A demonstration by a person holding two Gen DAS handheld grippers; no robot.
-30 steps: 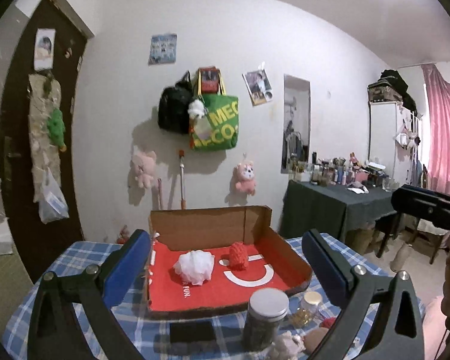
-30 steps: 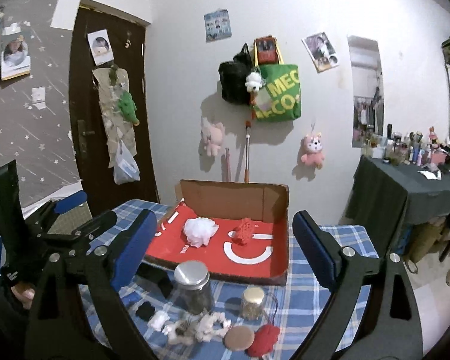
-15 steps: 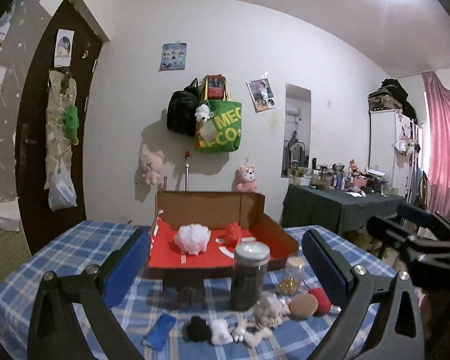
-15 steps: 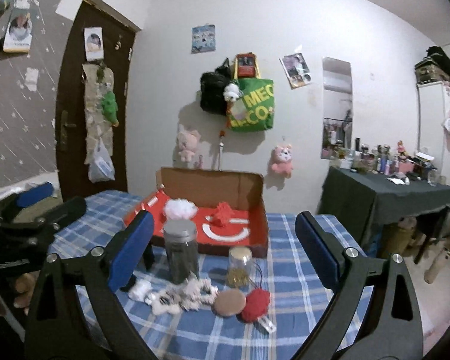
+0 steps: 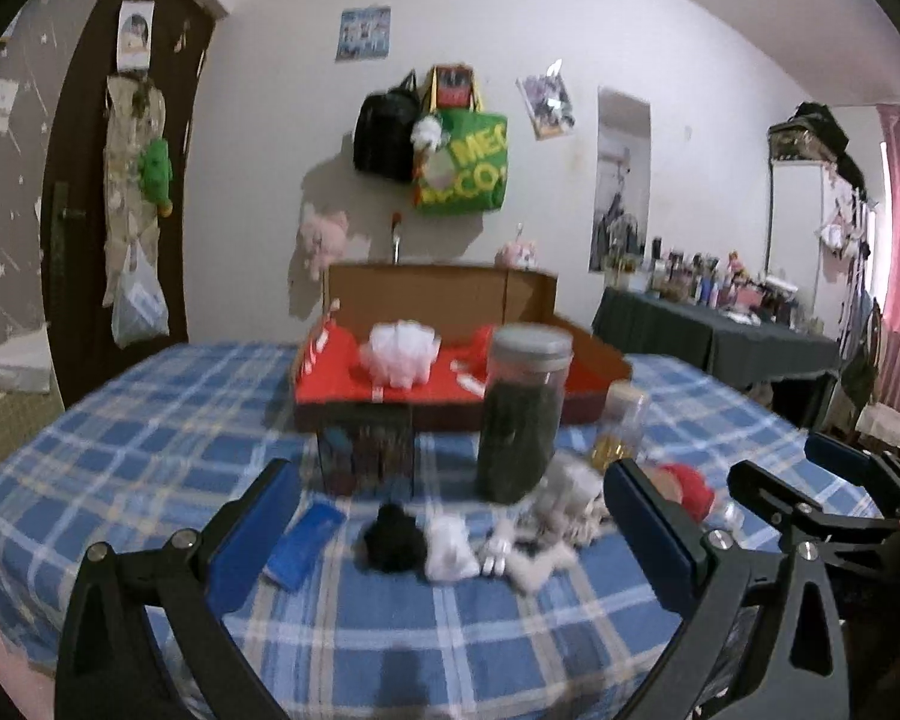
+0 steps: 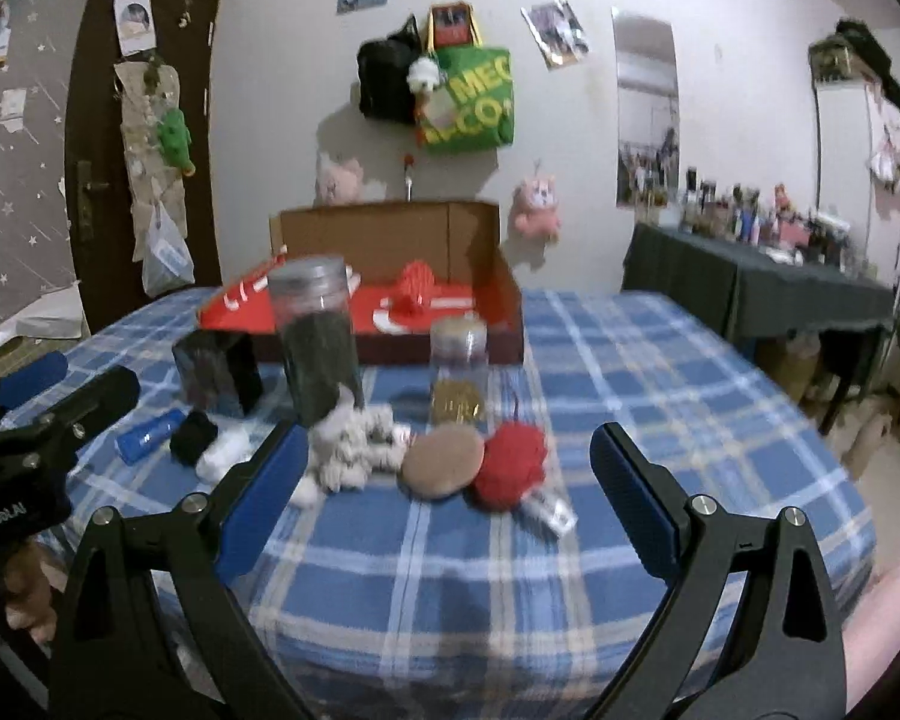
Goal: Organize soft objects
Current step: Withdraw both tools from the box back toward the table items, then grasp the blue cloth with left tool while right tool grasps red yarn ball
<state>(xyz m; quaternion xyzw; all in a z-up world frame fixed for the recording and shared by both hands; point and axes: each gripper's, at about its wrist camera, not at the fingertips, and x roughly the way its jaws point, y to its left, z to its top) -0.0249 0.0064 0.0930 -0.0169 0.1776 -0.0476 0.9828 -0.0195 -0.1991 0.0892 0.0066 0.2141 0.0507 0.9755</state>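
Note:
A row of soft things lies near the front of the blue plaid table (image 6: 618, 372): a black pompom (image 5: 393, 540), a small white pouf (image 5: 448, 549), a beige plush toy (image 6: 354, 444), a round tan puff (image 6: 444, 461) and a red yarn ball (image 6: 510, 465). Behind them an open cardboard box with a red lining (image 5: 330, 387) holds a white mesh pouf (image 5: 399, 351) and a red knitted piece (image 6: 415, 288). My left gripper (image 5: 450, 519) is open just in front of the black and white pieces. My right gripper (image 6: 447, 489) is open before the tan puff and red ball. Both hold nothing.
A tall jar with dark contents (image 5: 522, 414), a small jar with gold contents (image 6: 457, 378), a dark box (image 6: 217, 372) and a blue flat item (image 5: 303, 543) stand between the soft things and the cardboard box. A dark-clothed side table (image 6: 756, 300) is at the right.
Both grippers have pulled back and dipped lower toward the table's front edge. The row of soft things, first low in view, now lies between their fingers. Both stayed open.

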